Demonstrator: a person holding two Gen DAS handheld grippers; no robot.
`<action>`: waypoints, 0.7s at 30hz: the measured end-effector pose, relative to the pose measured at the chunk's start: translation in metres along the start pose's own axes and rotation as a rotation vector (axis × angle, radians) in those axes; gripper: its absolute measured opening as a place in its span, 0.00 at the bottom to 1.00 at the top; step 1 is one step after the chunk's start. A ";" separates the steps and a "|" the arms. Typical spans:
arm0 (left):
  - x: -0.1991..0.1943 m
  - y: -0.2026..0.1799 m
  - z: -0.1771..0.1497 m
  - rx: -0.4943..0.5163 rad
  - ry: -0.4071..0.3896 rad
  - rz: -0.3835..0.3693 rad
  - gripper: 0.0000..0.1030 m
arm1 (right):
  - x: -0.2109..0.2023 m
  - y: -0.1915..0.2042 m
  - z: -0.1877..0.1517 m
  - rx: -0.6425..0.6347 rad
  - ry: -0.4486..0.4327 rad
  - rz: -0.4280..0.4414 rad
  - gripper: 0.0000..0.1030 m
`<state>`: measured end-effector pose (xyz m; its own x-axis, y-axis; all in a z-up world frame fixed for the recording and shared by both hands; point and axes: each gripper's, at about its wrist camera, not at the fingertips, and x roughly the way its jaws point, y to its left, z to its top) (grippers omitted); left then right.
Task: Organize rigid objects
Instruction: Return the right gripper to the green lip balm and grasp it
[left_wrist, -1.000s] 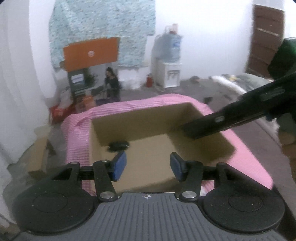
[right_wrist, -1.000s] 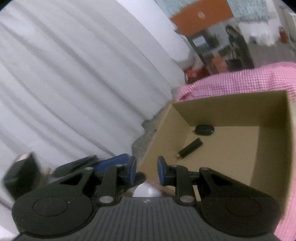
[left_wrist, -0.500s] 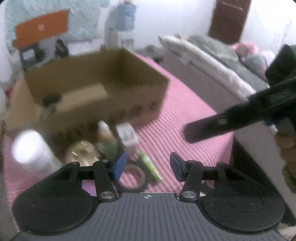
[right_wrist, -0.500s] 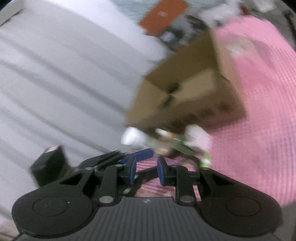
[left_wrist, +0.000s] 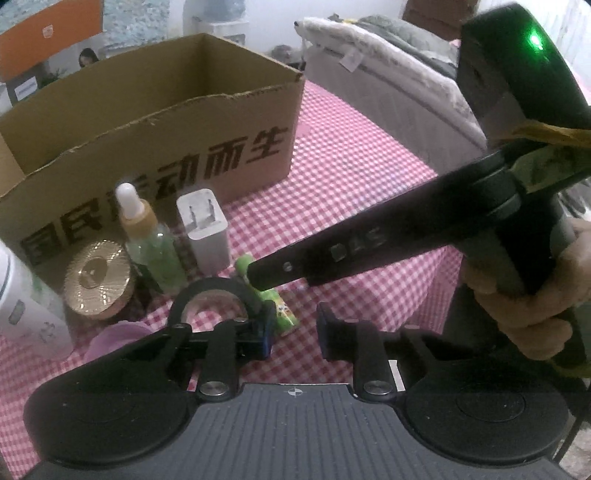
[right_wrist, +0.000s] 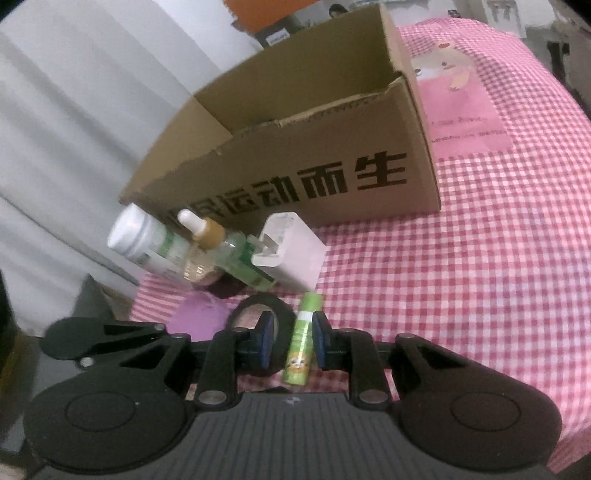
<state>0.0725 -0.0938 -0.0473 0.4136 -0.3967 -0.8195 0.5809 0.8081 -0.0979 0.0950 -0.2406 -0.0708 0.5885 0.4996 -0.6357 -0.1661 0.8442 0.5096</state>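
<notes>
A cardboard box (left_wrist: 155, 122) stands on the pink checked cloth; it also shows in the right wrist view (right_wrist: 295, 147). In front of it stand a white charger (left_wrist: 205, 229), a green dropper bottle (left_wrist: 147, 236), a gold round lid (left_wrist: 98, 273), a white bottle (left_wrist: 26, 306), a black tape ring (left_wrist: 210, 299) and a green tube (left_wrist: 273, 306). My right gripper (right_wrist: 291, 343) is open, its pads on either side of the green tube (right_wrist: 301, 347), above the tape ring (right_wrist: 258, 310). My left gripper (left_wrist: 293, 332) is open and empty, just right of the tube.
A purple lid (left_wrist: 114, 336) lies at the left near the tape. White curtains (right_wrist: 74, 110) hang left of the table. A bed (left_wrist: 388, 66) stands beyond the table's right edge. The right gripper's body (left_wrist: 369, 243) crosses the left wrist view.
Both grippers have pulled back from over the box and dropped low in front of it. The right gripper now straddles the green tube.
</notes>
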 end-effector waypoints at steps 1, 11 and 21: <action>0.002 -0.001 0.000 0.004 0.006 0.003 0.22 | 0.003 0.001 0.000 -0.013 0.006 -0.009 0.23; 0.017 -0.004 0.002 0.026 0.040 0.017 0.22 | 0.016 0.004 -0.002 -0.081 0.040 -0.046 0.18; 0.029 -0.008 0.008 0.037 0.038 -0.007 0.26 | 0.004 -0.013 -0.009 -0.027 0.029 -0.072 0.15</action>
<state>0.0848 -0.1152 -0.0657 0.3825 -0.3850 -0.8399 0.6093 0.7885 -0.0840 0.0928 -0.2474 -0.0849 0.5767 0.4424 -0.6868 -0.1456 0.8829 0.4465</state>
